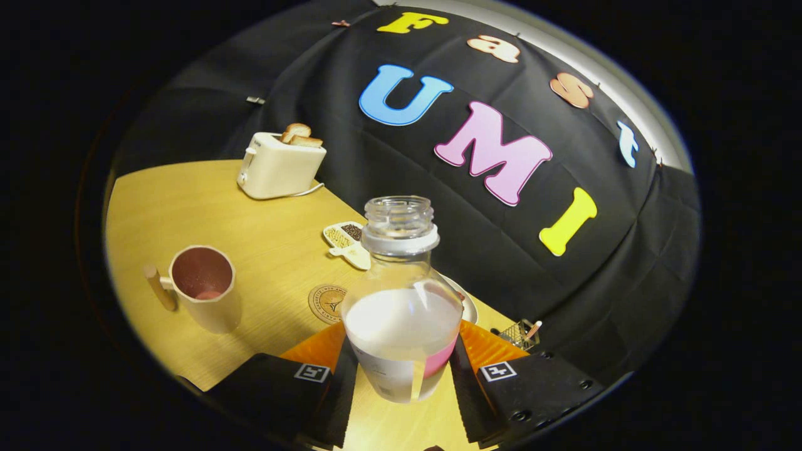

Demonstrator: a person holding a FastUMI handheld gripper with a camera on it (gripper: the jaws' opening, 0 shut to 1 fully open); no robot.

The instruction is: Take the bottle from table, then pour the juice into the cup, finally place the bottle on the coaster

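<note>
— Gripper: fingers clamped on clear uncapped plastic bottle of pale juice, held above wooden table.
— Axis?
— Near upright, mouth away from fingers. Tip slowly toward beige handled cup, well left; round cork coaster lies just beyond the fingers.

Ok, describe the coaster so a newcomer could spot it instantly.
On the yellow wooden table, look just beyond the bottle held between the jaws. The coaster lies flat there, right of the handled cup. It alone is a thin round disc with a dark printed emblem.
</note>
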